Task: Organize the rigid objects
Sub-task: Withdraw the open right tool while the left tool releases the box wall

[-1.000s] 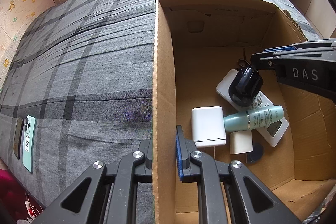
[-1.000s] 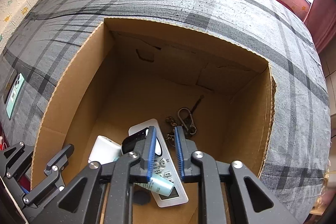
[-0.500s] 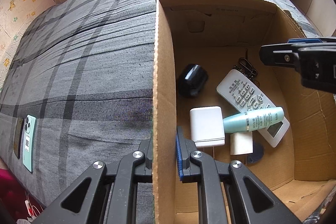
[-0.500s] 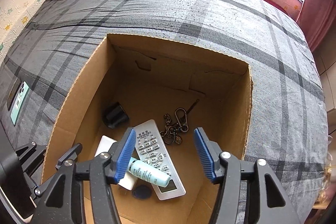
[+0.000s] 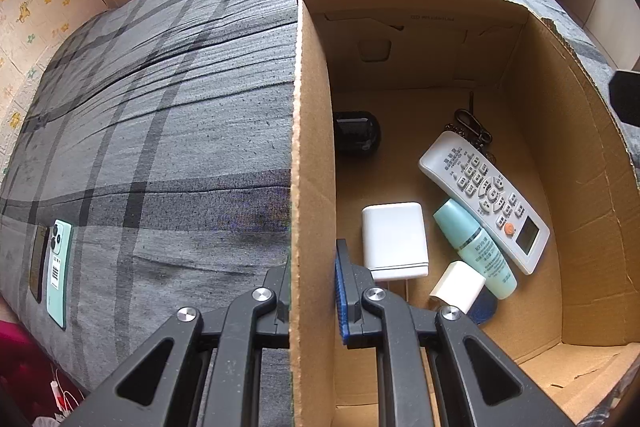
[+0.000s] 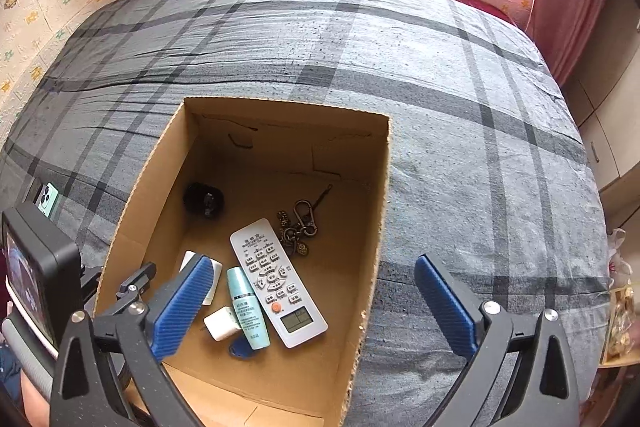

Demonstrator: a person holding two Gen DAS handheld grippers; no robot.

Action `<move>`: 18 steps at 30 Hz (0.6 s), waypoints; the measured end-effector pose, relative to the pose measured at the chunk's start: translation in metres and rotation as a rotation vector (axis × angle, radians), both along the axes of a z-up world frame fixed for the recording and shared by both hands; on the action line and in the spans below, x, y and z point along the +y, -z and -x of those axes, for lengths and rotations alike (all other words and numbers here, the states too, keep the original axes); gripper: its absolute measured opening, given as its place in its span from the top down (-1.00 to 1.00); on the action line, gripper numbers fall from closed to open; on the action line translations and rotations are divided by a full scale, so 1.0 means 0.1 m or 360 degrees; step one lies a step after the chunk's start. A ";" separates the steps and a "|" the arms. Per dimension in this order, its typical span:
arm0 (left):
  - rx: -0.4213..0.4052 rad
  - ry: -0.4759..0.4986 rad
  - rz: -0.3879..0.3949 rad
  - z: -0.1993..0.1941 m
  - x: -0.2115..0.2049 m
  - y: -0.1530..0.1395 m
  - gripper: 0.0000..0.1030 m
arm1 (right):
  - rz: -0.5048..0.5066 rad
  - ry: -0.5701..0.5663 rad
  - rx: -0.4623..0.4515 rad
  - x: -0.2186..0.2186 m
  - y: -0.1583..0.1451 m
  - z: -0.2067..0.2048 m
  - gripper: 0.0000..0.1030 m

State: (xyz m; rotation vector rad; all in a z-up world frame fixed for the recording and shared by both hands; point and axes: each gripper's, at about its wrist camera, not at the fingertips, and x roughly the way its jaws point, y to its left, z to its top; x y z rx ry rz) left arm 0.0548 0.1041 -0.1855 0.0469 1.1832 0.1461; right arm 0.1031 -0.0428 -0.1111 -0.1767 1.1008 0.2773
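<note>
Left wrist view shows your left tool (image 5: 312,291) clamped on the cardboard box (image 5: 311,147) wall; hold it steady. Your right tool (image 6: 314,301) hangs wide and empty above the box. Next, probably fetch the green phone (image 5: 58,267) lying on the bed (image 5: 180,107), gripping its long edges squarely.

black cap (image 6: 203,200) on its side | box (image 6: 378,227) floor | apart from remote (image 6: 276,281)
</note>
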 end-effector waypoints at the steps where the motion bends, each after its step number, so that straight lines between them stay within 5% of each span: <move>1: 0.0000 0.0000 -0.0002 0.00 0.00 0.00 0.70 | -0.0006 0.0004 -0.0001 -0.03 -0.03 0.03 -0.99; 14: 0.0013 0.0003 -0.0044 0.00 -0.04 -0.03 0.66 | -0.0058 0.0094 -0.0029 -0.34 -0.28 0.31 -0.99; 18: 0.0011 -0.0006 -0.0094 0.02 -0.06 -0.13 0.13 | -0.0080 0.0096 -0.0028 -0.38 -0.30 0.35 -0.99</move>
